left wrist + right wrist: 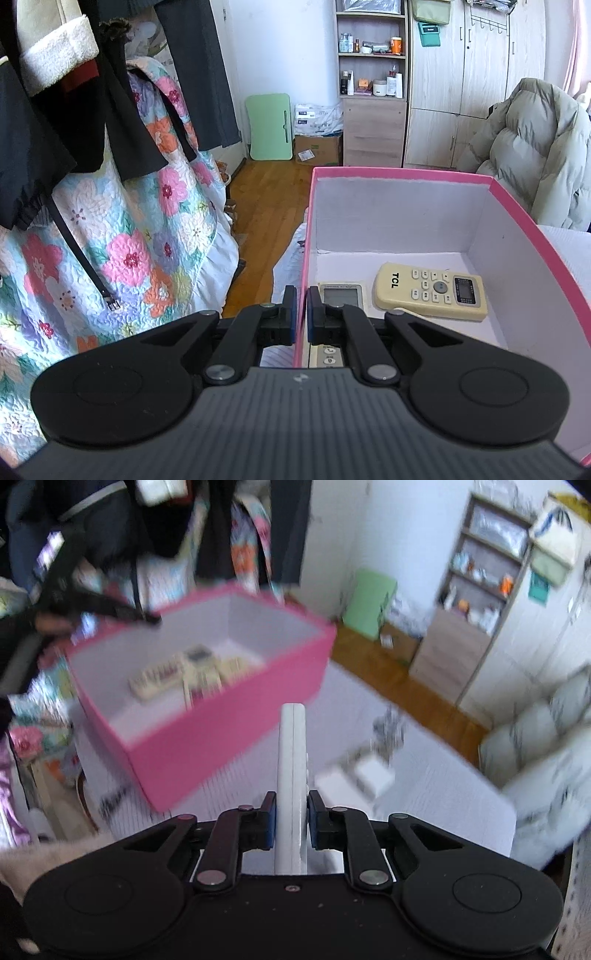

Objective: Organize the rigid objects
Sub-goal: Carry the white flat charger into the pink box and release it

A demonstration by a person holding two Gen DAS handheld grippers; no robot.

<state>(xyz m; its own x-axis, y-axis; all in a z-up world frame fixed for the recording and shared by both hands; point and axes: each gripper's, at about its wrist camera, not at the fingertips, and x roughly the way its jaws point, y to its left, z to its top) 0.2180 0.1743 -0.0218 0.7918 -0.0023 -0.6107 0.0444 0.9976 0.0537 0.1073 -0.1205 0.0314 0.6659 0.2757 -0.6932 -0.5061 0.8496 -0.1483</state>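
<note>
The white remote [291,775] stands on edge, clamped at its lower body by the right gripper [291,821], short of the pink box [517,214]. It looks light, stiff and slick. The left gripper [301,312] pinches the box's near wall.

Matt pink cardboard box [524,221]; smooth plastic remote [430,291]
</note>
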